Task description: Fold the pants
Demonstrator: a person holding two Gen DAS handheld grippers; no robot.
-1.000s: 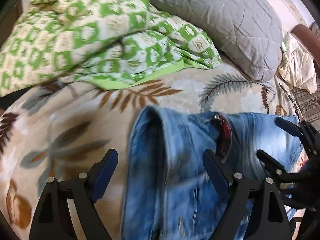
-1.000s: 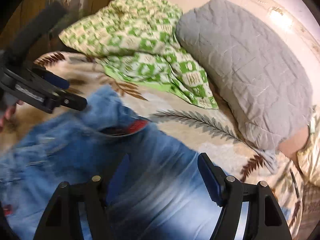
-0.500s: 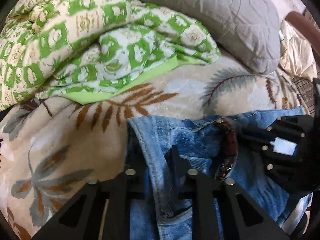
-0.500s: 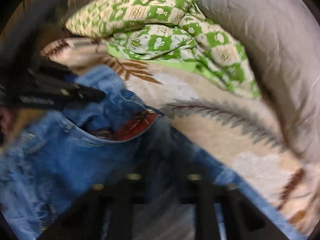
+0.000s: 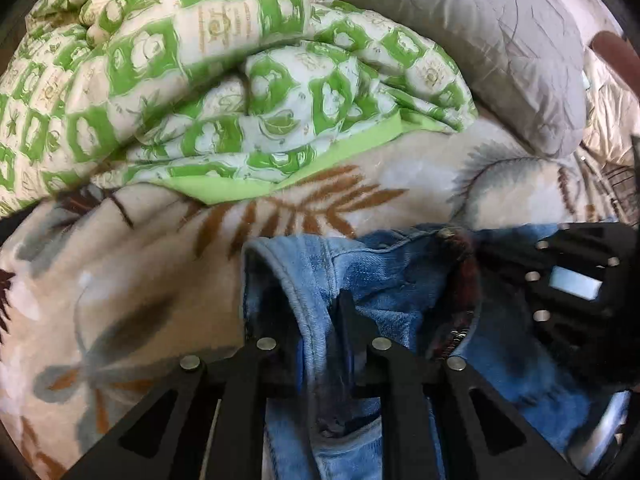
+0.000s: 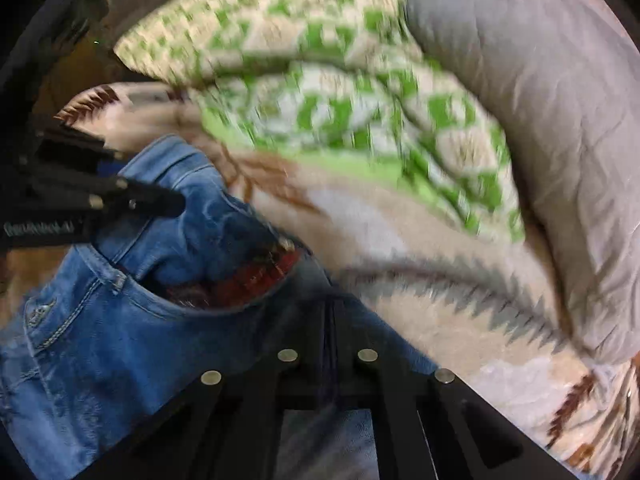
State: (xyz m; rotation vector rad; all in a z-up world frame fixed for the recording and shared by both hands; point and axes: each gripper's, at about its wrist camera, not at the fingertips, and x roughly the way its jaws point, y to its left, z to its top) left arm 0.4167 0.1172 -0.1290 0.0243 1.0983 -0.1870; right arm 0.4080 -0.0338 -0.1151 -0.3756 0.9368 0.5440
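Observation:
Blue jeans (image 5: 380, 280) lie waistband-up on a leaf-print blanket (image 5: 120, 280), showing a red lining (image 6: 248, 280) inside the waist. My left gripper (image 5: 316, 312) pinches a fold of the waistband at its left corner; the denim sits between its fingers, and its jaws are opening slightly. That gripper also shows at the left of the right wrist view (image 6: 160, 200), on the same corner. My right gripper (image 6: 328, 312) is shut on the waistband's right end, its fingertips dark and blurred against the denim. Its black body (image 5: 560, 280) shows in the left wrist view.
A bunched green-and-white quilt (image 5: 200, 80) lies just beyond the jeans. A grey pillow (image 5: 480, 32) sits behind it to the right. Cream bedding (image 5: 612, 120) lies at the far right edge. Bare blanket (image 6: 420, 300) spreads between jeans and pillow.
Both grippers went from wide open to closed on the jeans' waistband. Both have sunk closer to the bed, and the quilt now looms larger.

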